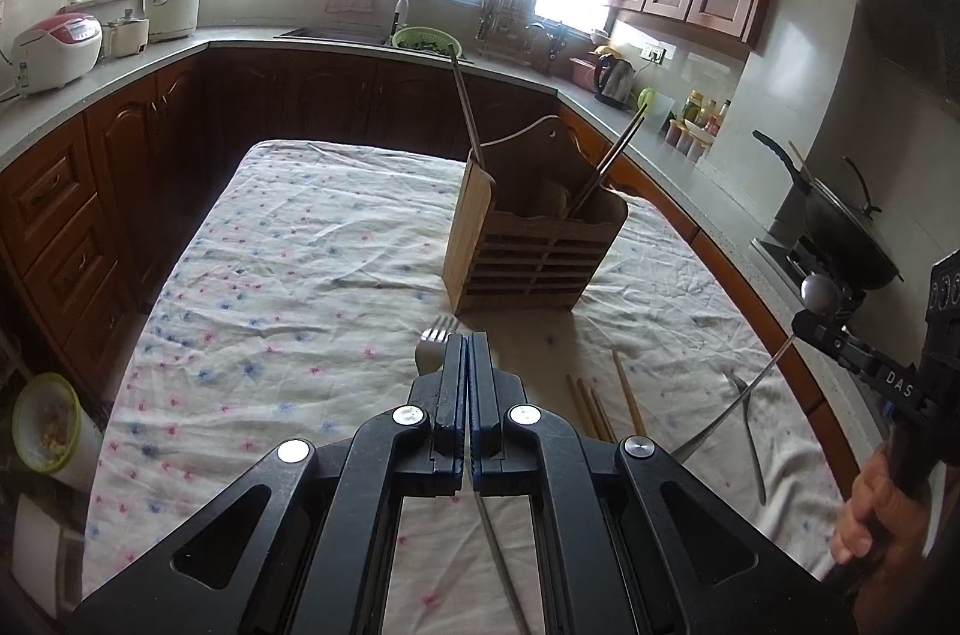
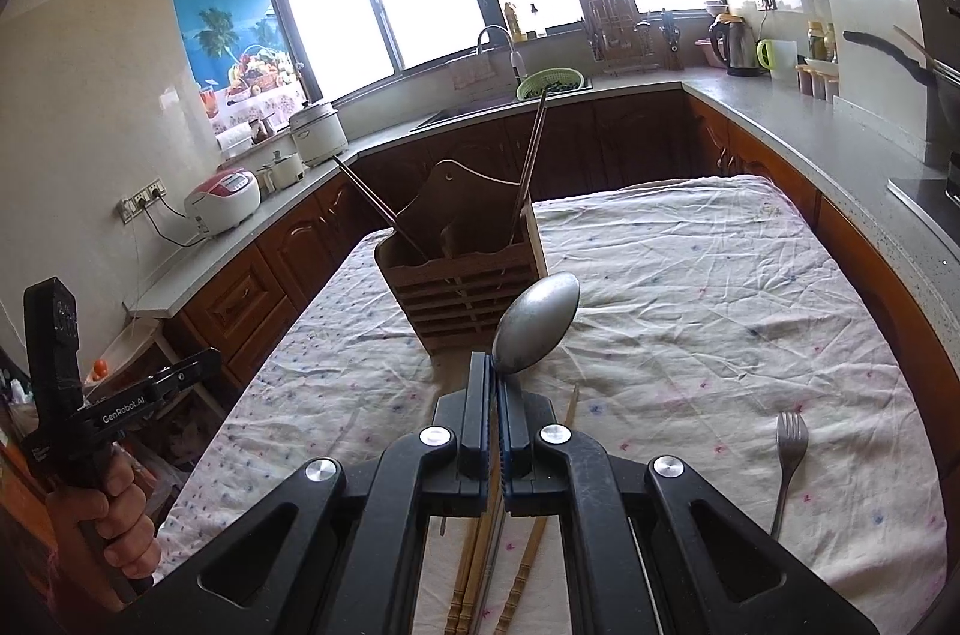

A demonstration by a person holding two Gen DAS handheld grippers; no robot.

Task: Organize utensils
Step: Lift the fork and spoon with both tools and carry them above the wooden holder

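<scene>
Two pieces of cutlery are up off the table at once. In the left wrist view, the left tool (image 1: 467,353) has its jaws pressed together on a fork (image 1: 433,344), tines poking out past the tips toward the wooden utensil holder (image 1: 528,245) at centre frame, handle running back under the jaws toward the camera. Long axis straight at the holder, most likely lined up for a drop into one of its slots.

The right tool (image 2: 497,374) is clamped on a spoon (image 2: 537,323), bowl standing up above the tips at mid-frame, handle trailing down between the jaws. It also points toward the holder, just beyond.

The holder stands upright on the flowered cloth (image 1: 288,275) over the table, with chopsticks (image 2: 531,167) leaning out of its compartments. Wooden chopsticks (image 2: 522,569) lie loose at the lower centre of the right wrist view, and a second fork (image 2: 789,461) rests at the lower right, tines away from the camera.
</scene>
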